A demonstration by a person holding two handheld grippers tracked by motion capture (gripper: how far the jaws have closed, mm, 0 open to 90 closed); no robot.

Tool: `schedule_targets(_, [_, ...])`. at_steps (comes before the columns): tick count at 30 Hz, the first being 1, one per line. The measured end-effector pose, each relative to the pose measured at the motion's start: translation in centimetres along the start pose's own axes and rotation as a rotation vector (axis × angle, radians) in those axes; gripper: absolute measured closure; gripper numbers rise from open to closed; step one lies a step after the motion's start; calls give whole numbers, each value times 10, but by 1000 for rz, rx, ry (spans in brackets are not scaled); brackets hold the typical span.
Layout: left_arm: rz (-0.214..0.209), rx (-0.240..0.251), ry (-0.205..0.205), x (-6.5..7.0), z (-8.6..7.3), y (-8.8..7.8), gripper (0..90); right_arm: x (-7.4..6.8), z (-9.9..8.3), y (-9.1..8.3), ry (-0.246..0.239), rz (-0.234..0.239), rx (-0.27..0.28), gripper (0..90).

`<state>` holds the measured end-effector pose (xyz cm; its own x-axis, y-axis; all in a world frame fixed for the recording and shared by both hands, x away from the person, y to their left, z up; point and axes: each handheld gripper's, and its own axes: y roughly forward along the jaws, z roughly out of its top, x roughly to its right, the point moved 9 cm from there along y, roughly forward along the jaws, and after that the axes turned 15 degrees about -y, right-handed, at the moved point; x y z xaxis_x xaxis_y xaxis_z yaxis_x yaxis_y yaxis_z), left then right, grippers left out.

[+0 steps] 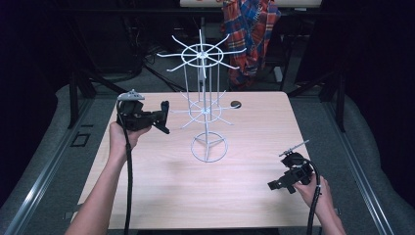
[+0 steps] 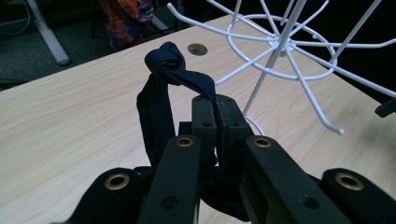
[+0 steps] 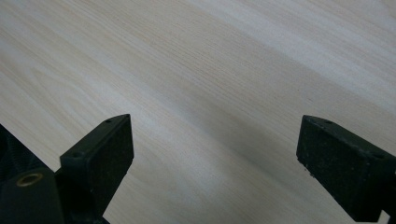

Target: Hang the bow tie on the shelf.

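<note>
My left gripper is held above the table's left rear and is shut on a dark navy fabric loop with a knot at its top. In the left gripper view the jaws pinch one strand of the loop, and the knot stands up just beyond them. A white wire rack with two tiers of hooked arms stands at the table's middle, to the right of that gripper; its lower tier is close ahead. My right gripper sits low near the front right, open over bare wood, nothing between its jaws.
The light wooden table has a round cable hole at its rear, behind the rack. A plaid cloth hangs beyond the table's far edge. Dark floor and metal rails surround the table.
</note>
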<state>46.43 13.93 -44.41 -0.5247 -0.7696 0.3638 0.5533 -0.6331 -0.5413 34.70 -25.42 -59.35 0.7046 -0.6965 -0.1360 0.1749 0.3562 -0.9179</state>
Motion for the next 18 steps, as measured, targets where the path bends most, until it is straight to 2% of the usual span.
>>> schedule_targets(10, [-27, 5, 22, 9, 4, 3, 875, -1, 0, 0, 2, 8, 3, 106])
schedule_targets(12, [-31, 7, 26, 11, 4, 5, 875, 0, -1, -1, -12, 13, -14, 106])
schedule_targets(13, [-41, -2, 35, 13, 4, 7, 875, -1, 0, 0, -9, 13, -12, 106])
schedule_targets(15, [-42, -4, 40, 14, 4, 9, 875, -2, 2, 2, 20, 5, 26, 107])
schedule_targets(16, [-45, -4, 44, 14, 4, 10, 875, -2, 2, 2, 20, 5, 26, 107])
schedule_targets(17, [-48, -6, 48, 16, 4, 12, 875, -1, 0, 0, -6, 10, -8, 107])
schedule_targets(18, [-49, -11, 51, 16, 4, 12, 875, -2, 1, 2, 11, 3, 11, 106])
